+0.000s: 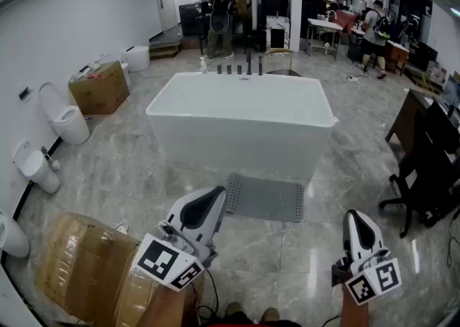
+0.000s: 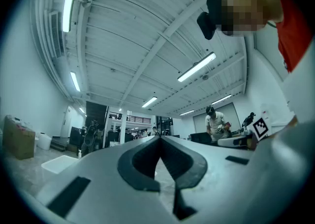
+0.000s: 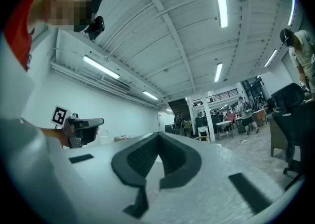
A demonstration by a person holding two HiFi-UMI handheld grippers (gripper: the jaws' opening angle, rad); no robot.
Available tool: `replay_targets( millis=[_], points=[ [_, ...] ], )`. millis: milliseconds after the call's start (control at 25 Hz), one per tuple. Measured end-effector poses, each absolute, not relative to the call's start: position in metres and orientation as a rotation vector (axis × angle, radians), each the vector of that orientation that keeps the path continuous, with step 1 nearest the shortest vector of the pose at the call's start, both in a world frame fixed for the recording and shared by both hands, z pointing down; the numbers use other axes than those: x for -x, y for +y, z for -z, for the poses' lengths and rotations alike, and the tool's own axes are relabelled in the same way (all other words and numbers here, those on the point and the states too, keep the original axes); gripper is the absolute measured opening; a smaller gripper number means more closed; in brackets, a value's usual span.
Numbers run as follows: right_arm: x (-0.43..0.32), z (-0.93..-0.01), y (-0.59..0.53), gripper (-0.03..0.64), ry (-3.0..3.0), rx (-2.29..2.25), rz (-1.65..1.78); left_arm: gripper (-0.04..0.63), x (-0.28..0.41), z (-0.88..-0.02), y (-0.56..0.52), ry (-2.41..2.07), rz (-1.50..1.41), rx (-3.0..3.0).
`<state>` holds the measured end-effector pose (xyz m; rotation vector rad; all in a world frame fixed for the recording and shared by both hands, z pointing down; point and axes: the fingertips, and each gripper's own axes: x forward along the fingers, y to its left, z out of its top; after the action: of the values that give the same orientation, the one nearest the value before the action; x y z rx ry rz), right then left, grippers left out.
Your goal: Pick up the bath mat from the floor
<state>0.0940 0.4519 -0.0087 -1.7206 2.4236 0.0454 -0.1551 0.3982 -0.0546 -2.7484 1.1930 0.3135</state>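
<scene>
A grey studded bath mat [image 1: 265,197] lies flat on the marble floor in front of the white bathtub [image 1: 244,118]. In the head view my left gripper [image 1: 218,193] is held above the floor just left of the mat's near left corner, jaws shut and empty. To the mat's right and nearer to me, my right gripper [image 1: 354,216] is also shut on nothing. Each gripper view looks up and level across the room, past closed jaw tips [image 2: 159,138] [image 3: 158,134]; the mat is not seen in them.
A wrapped cardboard box [image 1: 90,264] sits at my lower left. Toilets [image 1: 68,123] and another box [image 1: 99,87] line the left wall. A black office chair [image 1: 424,182] stands at right. A person [image 1: 375,27] is at the far desks.
</scene>
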Motion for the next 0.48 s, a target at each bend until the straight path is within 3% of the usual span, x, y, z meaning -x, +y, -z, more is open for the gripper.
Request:
replay_targets(
  millis=[480],
  points=[
    [-0.054, -0.001, 0.422, 0.002, 2.399, 1.723, -0.010, 0.011, 0.205, 0.044, 0.364, 1.199, -0.335, 2.754]
  ],
)
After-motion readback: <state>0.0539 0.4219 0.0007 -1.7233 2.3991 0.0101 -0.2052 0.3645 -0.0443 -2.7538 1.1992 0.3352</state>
